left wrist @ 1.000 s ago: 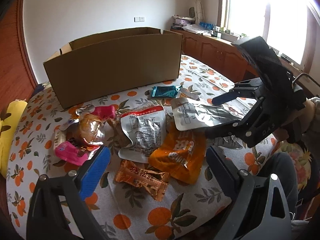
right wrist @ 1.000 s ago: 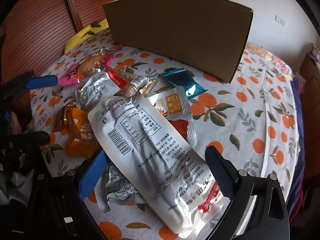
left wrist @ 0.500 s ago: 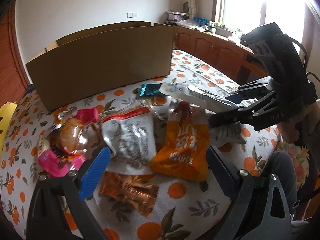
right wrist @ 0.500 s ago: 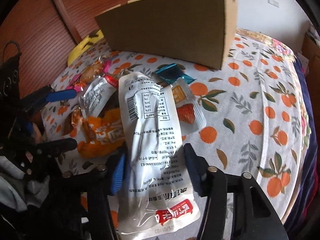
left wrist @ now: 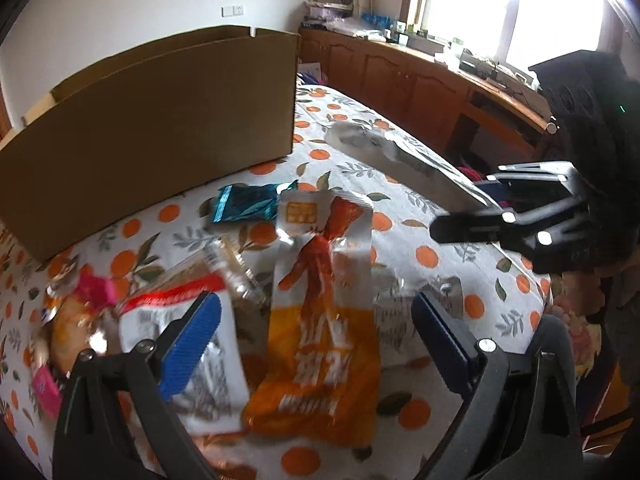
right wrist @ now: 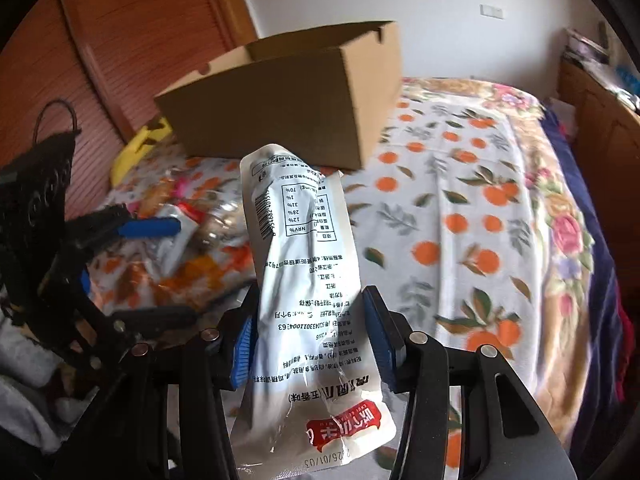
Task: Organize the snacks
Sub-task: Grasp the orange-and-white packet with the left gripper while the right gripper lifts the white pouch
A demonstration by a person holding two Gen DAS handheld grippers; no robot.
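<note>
From my left wrist camera, my left gripper (left wrist: 316, 344) hangs wide open and empty above a heap of snacks on a bed. An orange packet (left wrist: 320, 344) lies directly under it, with a white red-trimmed pouch (left wrist: 188, 344) to one side and a teal wrapper (left wrist: 246, 203) farther off. Beyond them an open cardboard box (left wrist: 152, 136) sits on the orange-print bedspread (left wrist: 432, 256). My right gripper (left wrist: 480, 216) enters from the side carrying a long silver pouch (left wrist: 396, 160) in the air, near the box's corner.

From my right wrist camera, the right gripper (right wrist: 314, 344) is closed partway onto that silver pouch (right wrist: 304, 280), pinching it about halfway along; its printed end droops toward me and the other end points at the cardboard box (right wrist: 288, 116).

My worry is that the film is slick and floppy, so the pouch could slide out of the pads, or its leading end could catch the box wall and fold instead of dropping in.

The bed is soft and uneven. Wooden cabinets (left wrist: 400, 72) run under a bright window (left wrist: 520, 4), with a wood-panelled wall (right wrist: 132, 48) on the other side.
</note>
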